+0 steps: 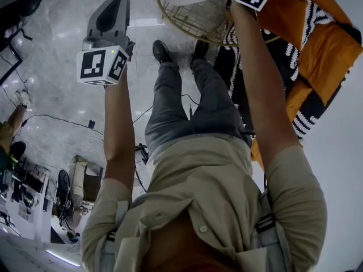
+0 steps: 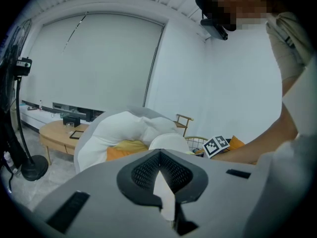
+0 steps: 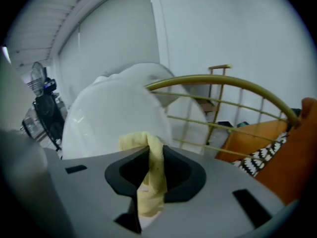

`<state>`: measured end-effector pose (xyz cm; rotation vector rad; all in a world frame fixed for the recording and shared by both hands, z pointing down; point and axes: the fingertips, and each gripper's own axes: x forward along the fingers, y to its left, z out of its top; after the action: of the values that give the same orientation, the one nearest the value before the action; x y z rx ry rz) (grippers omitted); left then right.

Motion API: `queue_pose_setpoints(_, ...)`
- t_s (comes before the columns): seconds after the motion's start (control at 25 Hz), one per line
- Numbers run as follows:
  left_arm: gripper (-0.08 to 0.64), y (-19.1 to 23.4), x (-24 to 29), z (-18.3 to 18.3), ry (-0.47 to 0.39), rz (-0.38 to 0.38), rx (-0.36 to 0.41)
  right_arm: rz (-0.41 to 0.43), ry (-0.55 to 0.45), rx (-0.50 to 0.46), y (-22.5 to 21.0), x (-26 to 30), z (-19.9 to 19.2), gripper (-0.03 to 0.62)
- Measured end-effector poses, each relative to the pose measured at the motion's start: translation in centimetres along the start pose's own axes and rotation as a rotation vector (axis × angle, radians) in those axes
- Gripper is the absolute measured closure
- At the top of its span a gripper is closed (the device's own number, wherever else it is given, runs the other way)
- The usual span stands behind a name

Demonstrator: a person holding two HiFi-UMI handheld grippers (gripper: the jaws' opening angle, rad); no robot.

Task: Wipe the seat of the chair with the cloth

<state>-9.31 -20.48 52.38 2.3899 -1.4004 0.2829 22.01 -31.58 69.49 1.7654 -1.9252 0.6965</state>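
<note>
My right hand-held gripper [image 3: 148, 157] is clamped on the cloth [image 3: 153, 192], and the seat [image 3: 111, 118] lies directly ahead, just beyond it, so this hand is nearer; my left hand-held gripper [image 2: 162, 185], jaws together on nothing, hangs farther left.

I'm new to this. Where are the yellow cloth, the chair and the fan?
cloth [image 3: 151, 182]: right gripper view, its bunched middle, pinched between the jaws.
chair [image 1: 190, 18]: head view, the gold wire back.
fan [image 2: 32, 168]: left gripper view, its round black base on the floor.
</note>
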Motion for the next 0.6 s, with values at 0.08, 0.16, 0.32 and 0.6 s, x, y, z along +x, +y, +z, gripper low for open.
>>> queue_pose_setpoints(0.08,0.545,-0.4,0.1,-0.2,0.003,-0.004,-0.002,-0.063,-0.028,0.032,-3.6,-0.9,1.0,0.514)
queue_pose_setpoints(0.16,0.545,-0.9,0.3,-0.4,0.007,-0.009,-0.004,-0.065,-0.04,0.023,-4.6,-1.4,1.5,0.514)
queue_pose_setpoints(0.32,0.545,-1.3,0.8,-0.3,0.009,-0.017,0.003,-0.042,-0.041,0.006,-4.1,-1.2,1.4,0.514)
queue_pose_setpoints(0.6,0.545,-0.2,0.6,-0.1,0.005,-0.001,-0.001,0.0,-0.023,0.014,-1.1,-0.3,1.0,0.514)
